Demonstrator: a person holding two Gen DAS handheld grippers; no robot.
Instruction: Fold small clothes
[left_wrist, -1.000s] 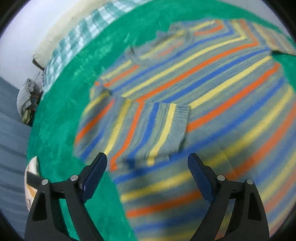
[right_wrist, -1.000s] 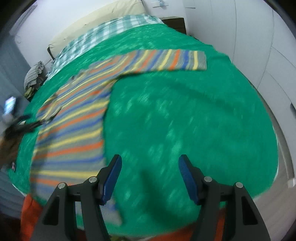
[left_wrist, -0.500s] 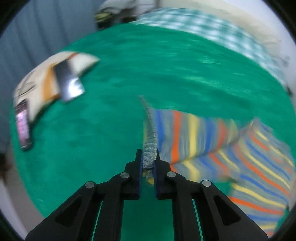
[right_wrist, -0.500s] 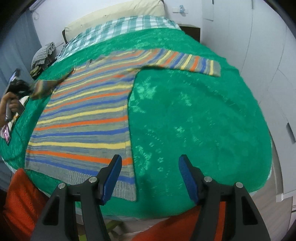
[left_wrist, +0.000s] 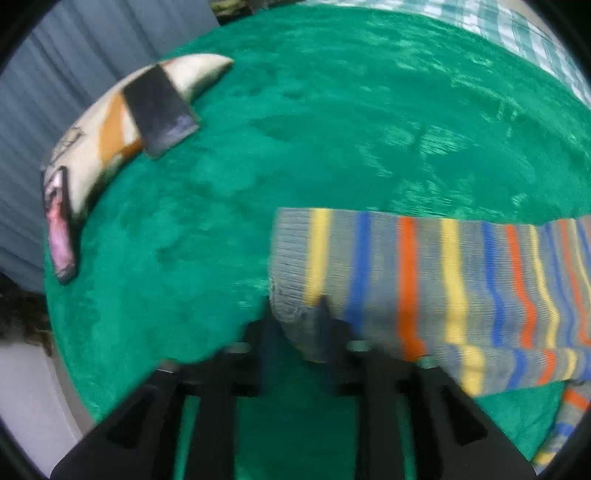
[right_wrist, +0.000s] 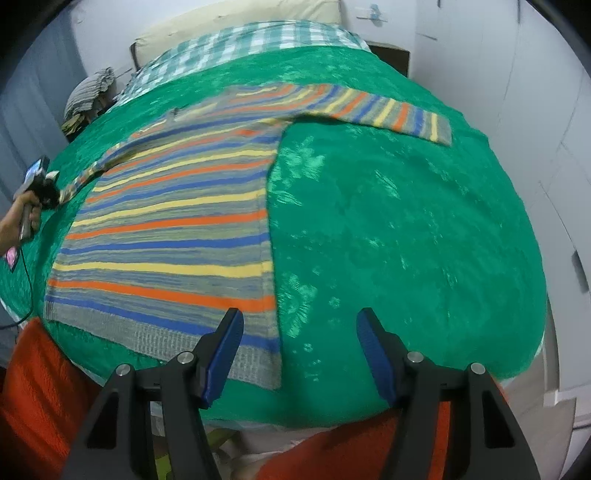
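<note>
Striped knit sweater (right_wrist: 173, 236) lies flat on the green bedspread (right_wrist: 399, 229), sleeves outstretched.

My left camera looks steeply down, close over the striped knitted sweater's cuff (left_wrist: 295, 266). My right camera sits farther back, overlooking the green bedspread (right_wrist: 406, 221); both share that sweater.

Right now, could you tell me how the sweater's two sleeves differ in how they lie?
The left sleeve has its cuff between the opening left claw; the right sleeve lies clear of the right claw. The left looks rumpled, the right flat and outstretched. Both share the same stripes and rest on the green cover.
</note>
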